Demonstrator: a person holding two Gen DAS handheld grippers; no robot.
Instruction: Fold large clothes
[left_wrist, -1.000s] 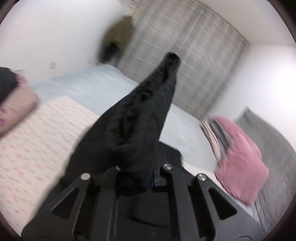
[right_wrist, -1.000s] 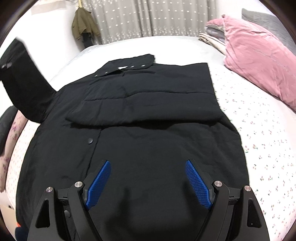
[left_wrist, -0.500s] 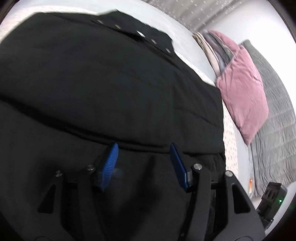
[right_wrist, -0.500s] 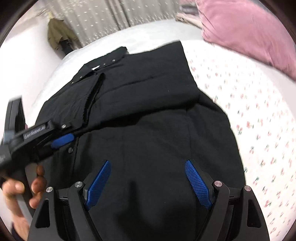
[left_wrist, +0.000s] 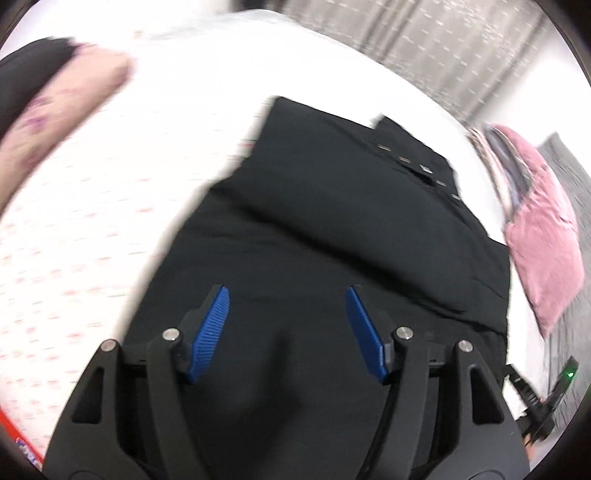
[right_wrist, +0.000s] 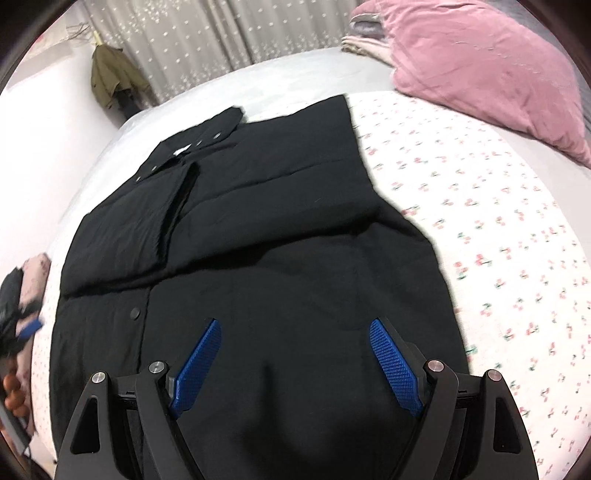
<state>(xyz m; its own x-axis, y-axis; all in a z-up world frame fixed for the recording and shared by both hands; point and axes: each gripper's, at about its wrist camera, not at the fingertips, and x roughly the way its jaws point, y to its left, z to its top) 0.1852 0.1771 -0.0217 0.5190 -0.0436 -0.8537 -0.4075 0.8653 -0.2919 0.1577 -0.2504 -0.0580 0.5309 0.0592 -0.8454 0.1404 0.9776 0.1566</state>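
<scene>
A large black coat (right_wrist: 258, 240) lies flat on the bed, collar with snaps (right_wrist: 199, 142) at the far end. Both sleeves are folded across its chest. My right gripper (right_wrist: 295, 325) hovers open over the coat's lower half, with nothing between its blue pads. My left gripper (left_wrist: 286, 291) hangs above the same coat (left_wrist: 332, 221) near its left edge; its jaws are opening and nothing is between them. In the right wrist view the left gripper (right_wrist: 29, 328) shows as a blur at the left edge, above a hand (right_wrist: 13, 395).
A white sheet with small flowers (right_wrist: 498, 221) covers the bed around the coat. A pink quilt (right_wrist: 480, 66) and folded clothes lie at the far right. A pinkish bundle (left_wrist: 55, 122) lies to the left. An olive jacket (right_wrist: 114, 77) hangs by the curtain.
The left gripper let go of the black sleeve that it held up; the sleeve now lies across the chest. That gripper opened and swung back toward the coat's left side. The right gripper stayed open.
</scene>
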